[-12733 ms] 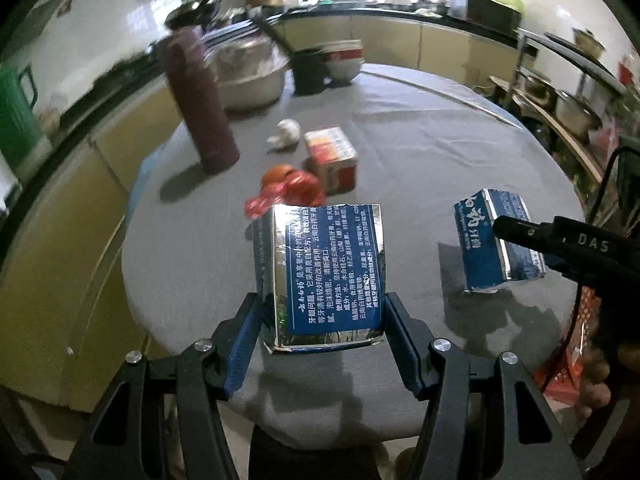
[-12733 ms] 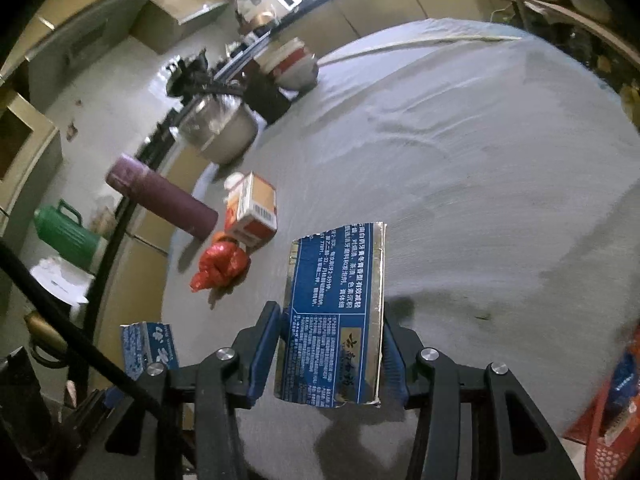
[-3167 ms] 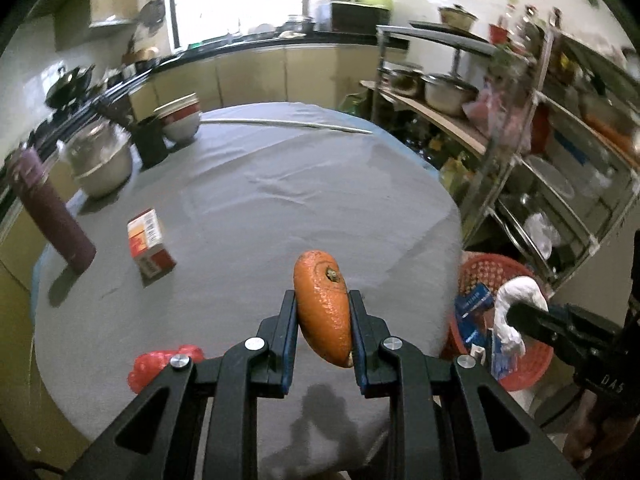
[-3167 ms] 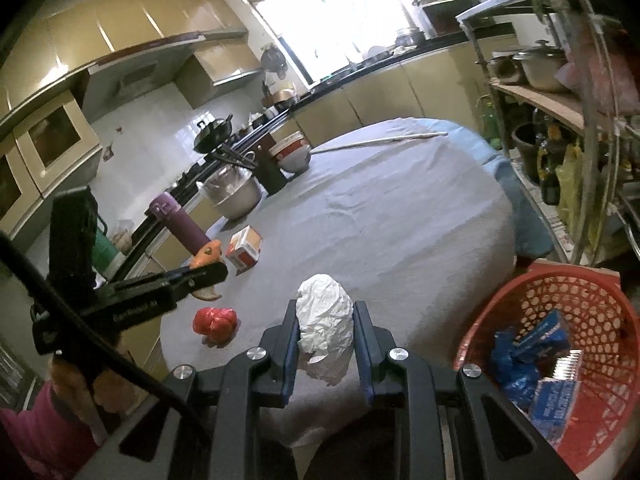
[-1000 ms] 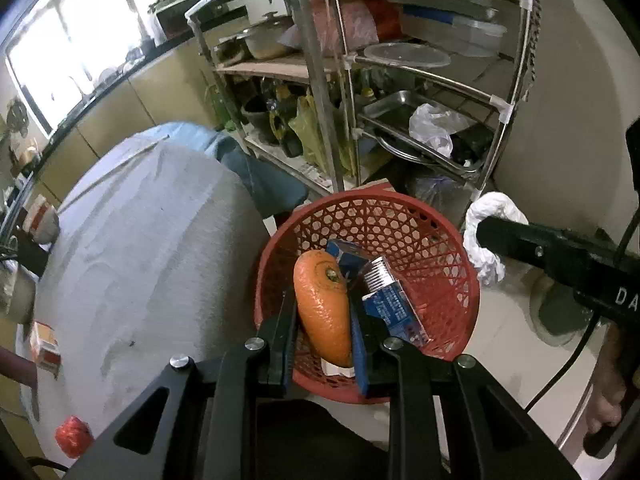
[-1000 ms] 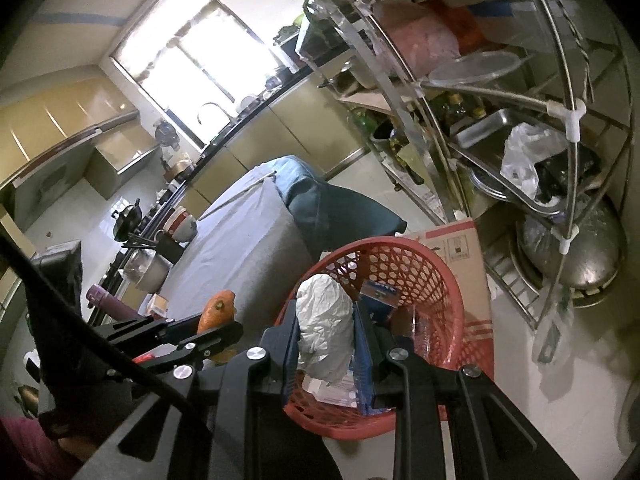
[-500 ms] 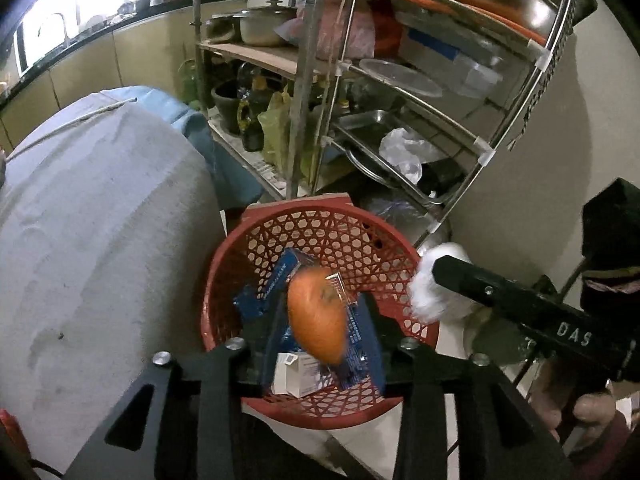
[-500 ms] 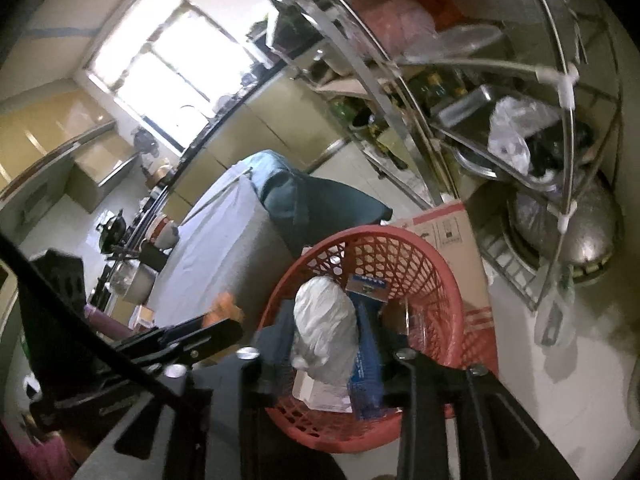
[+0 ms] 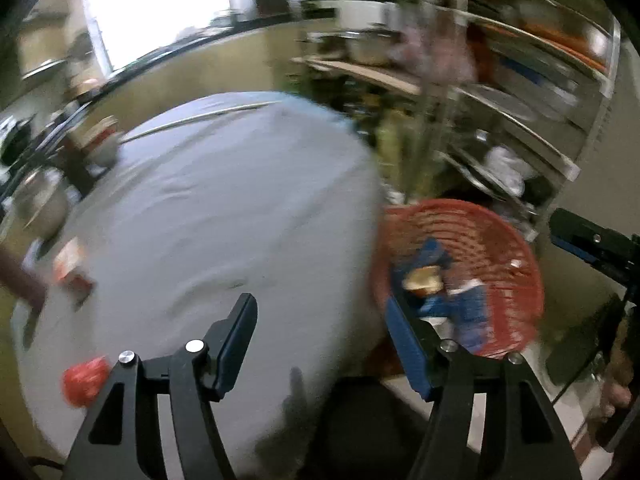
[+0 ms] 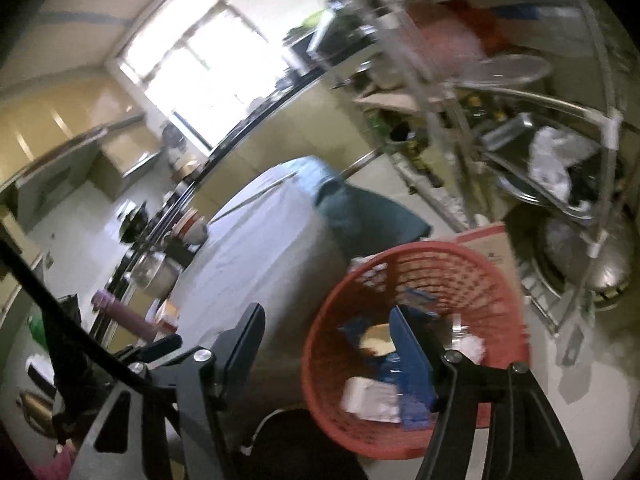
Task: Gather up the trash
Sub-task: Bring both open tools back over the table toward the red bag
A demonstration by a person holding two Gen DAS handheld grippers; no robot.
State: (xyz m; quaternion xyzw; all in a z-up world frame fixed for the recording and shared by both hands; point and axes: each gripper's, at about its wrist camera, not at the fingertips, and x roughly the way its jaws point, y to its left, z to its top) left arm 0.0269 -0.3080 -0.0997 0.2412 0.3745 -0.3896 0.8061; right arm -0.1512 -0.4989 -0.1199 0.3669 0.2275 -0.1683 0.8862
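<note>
Left gripper (image 9: 320, 334) angled steeply down over the edge of the grey-clothed table (image 9: 224, 216), jaws opening, nothing between them. Right gripper (image 10: 326, 344) tilted down beside that table, jaws opening too, gap bare. Right gripper's dark finger reaching in at the left view's right edge; hand below it blurred.

1. The left tongs (image 9: 320, 320) are opening, with nothing between them.
2. Beyond the right finger sits a red basket (image 9: 516, 276) of blue cartons (image 9: 468, 312).
3. Red crumpled trash (image 9: 84, 378) lies on the grey-clothed bench (image 9: 224, 208), left of the tongs.
4. The right tongs (image 9: 592, 242) show at the far right edge.
</note>
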